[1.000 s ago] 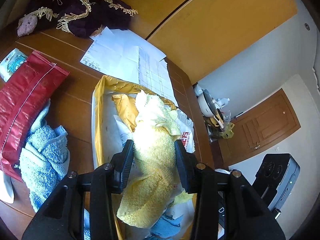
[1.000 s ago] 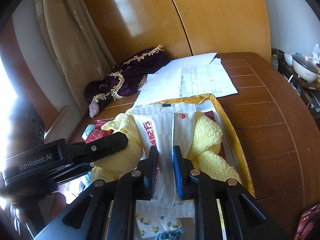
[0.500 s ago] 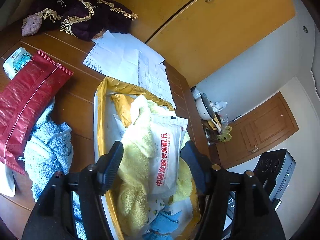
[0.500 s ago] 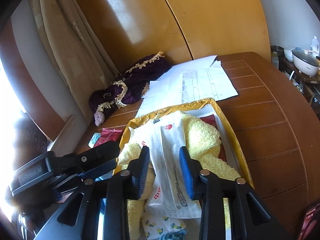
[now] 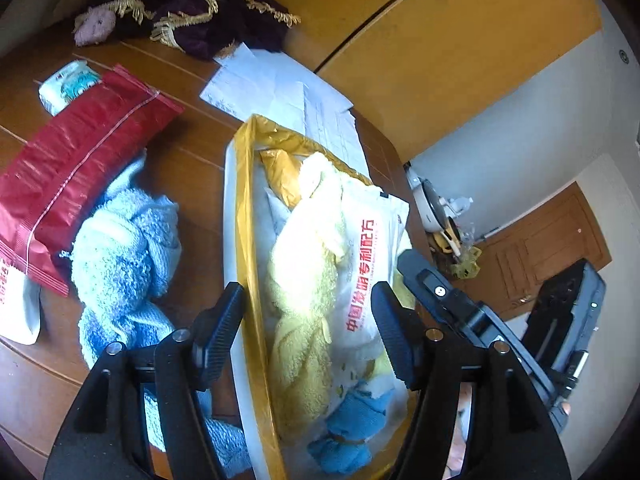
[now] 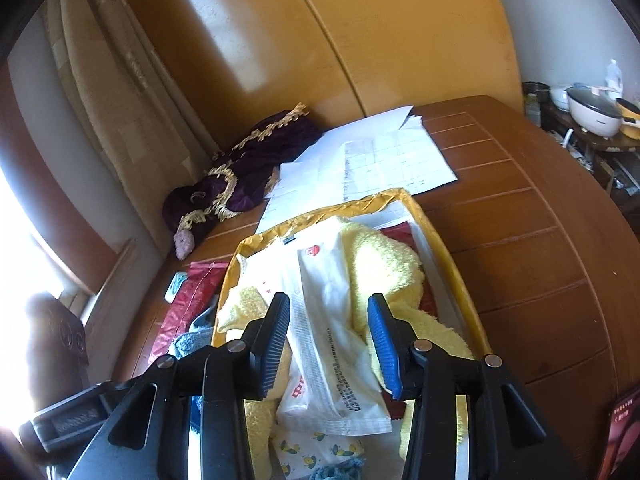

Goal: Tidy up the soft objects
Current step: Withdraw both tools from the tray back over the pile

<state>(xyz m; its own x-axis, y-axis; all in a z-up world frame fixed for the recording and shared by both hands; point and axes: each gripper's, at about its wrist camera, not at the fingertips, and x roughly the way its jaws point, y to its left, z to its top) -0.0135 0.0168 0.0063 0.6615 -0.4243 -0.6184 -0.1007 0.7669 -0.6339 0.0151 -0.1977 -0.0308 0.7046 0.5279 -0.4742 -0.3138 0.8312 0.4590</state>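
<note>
Both claws have let go and spread wide, empty.
White printed plastic packet lies atop fluffy yellow towel in the yellow-lined tray, dropped for sorting.

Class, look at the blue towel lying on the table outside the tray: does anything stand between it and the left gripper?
Nothing visible blocks it. The blue towel lies in the open on the table, left of the tray, with its top bare. The left gripper, jaws open, hangs over the tray. Only the red bag touches the towel's far edge.
</note>
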